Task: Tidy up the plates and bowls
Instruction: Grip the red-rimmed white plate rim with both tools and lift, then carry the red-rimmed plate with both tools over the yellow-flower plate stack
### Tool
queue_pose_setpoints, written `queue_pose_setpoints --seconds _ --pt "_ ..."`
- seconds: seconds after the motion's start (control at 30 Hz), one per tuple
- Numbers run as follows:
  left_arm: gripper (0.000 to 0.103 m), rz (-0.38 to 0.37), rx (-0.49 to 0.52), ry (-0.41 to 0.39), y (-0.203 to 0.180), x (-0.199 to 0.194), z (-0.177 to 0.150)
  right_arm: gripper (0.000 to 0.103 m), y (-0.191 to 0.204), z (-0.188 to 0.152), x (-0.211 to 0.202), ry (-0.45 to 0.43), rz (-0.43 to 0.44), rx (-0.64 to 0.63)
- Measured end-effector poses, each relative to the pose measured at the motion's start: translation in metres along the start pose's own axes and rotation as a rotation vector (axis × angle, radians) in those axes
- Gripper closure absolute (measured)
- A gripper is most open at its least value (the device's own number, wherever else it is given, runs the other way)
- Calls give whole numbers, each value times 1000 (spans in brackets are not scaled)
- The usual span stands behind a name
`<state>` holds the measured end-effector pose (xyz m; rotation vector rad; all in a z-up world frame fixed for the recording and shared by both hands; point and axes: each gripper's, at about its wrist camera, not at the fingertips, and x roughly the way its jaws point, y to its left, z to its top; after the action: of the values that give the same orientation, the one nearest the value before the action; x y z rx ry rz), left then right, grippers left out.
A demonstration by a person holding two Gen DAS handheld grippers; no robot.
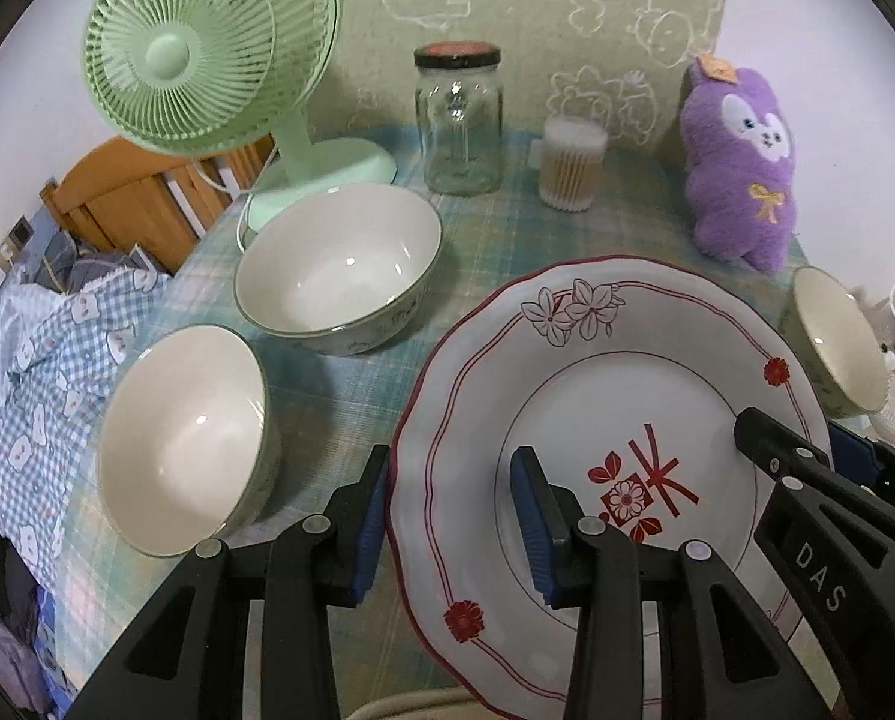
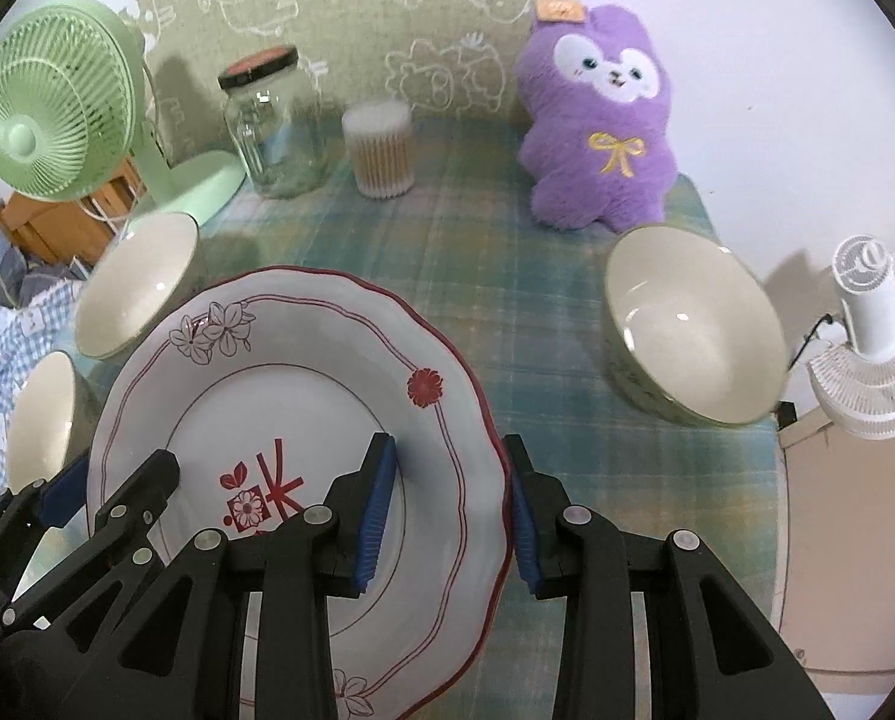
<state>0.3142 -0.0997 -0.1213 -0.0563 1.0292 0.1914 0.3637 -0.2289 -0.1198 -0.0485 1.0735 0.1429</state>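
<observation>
Left gripper (image 1: 456,531) and right gripper (image 2: 450,519) each clamp opposite rims of plate (image 1: 573,384); bowls flank both.

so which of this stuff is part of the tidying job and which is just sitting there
Job: plate, held at opposite rims by the left gripper and right gripper; three bowls.

Lying about: green fan, jar, cotton swabs, purple plush, white fan.
</observation>
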Motion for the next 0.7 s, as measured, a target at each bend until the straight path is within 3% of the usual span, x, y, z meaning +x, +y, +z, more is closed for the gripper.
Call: queue_pose_setpoints --seconds 0.3,0.7 --pt "64 -29 22 -33 4 -34 -13 65 1 -20 -41 -32 -21 31" --pt "64 -80 77 -12 7 -57 -57 65 4 -67 -68 -12 -71 66"
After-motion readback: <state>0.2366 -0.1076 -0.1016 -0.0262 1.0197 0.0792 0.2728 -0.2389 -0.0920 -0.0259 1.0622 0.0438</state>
